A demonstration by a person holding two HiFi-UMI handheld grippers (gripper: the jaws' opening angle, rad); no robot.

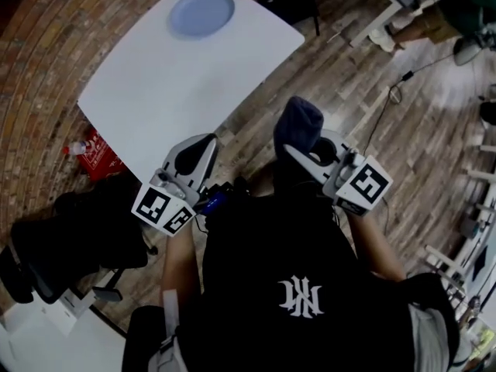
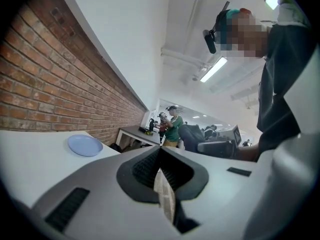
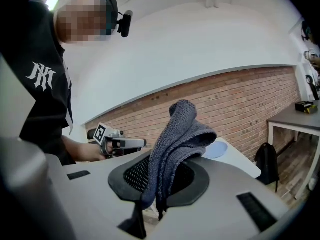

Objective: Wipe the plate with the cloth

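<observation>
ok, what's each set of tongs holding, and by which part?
Right tongs: shut on the grey cloth, pinched across its bunched folds, most of it above the jaws. Left tongs: shut, empty.

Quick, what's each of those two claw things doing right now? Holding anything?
Left gripper: closed, nothing in it.
Right gripper: closed on the cloth.

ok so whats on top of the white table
Only a light blue plate, near the far corner of the white table. The left gripper covers a bit of its near edge.
</observation>
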